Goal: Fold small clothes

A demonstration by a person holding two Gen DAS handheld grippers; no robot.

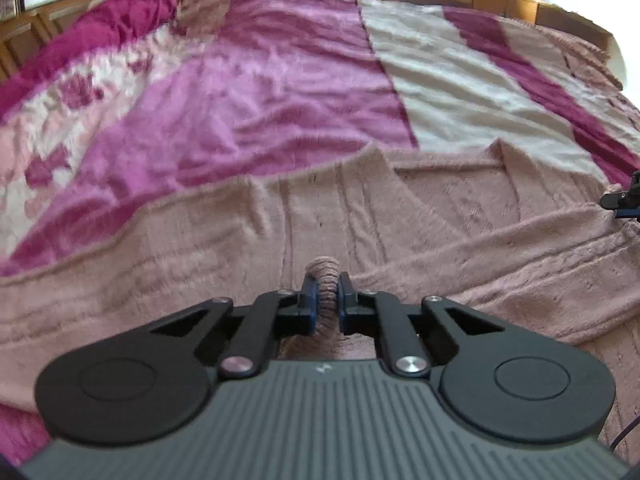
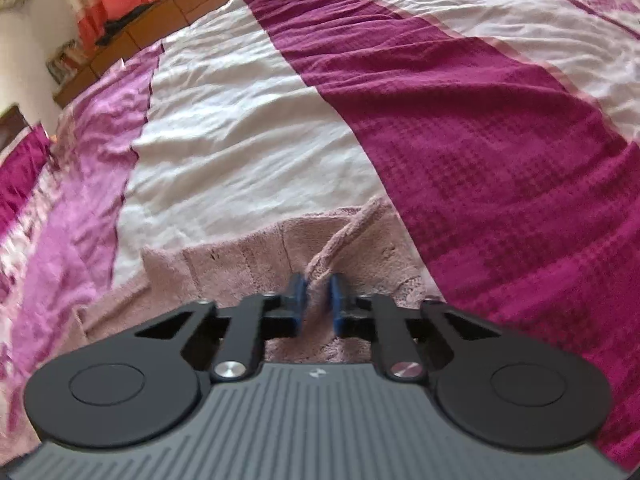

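pink knit garment (image 1: 440,216) lies spread flat on the striped bedspread (image 1: 280,80), covering its near part. left gripper (image 1: 327,284) clenched on a pinched-up fold of the garment at its near edge. right gripper (image 2: 317,284) likewise clamped on a raised ridge of the garment (image 2: 248,256), beside the bedspread's (image 2: 240,140) dark magenta stripe.

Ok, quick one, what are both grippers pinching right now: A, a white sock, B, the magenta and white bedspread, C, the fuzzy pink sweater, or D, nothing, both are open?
C: the left gripper and the right gripper each have their blue pads shut on a bunched fold of the fuzzy pink sweater, which lies spread on the bedspread.
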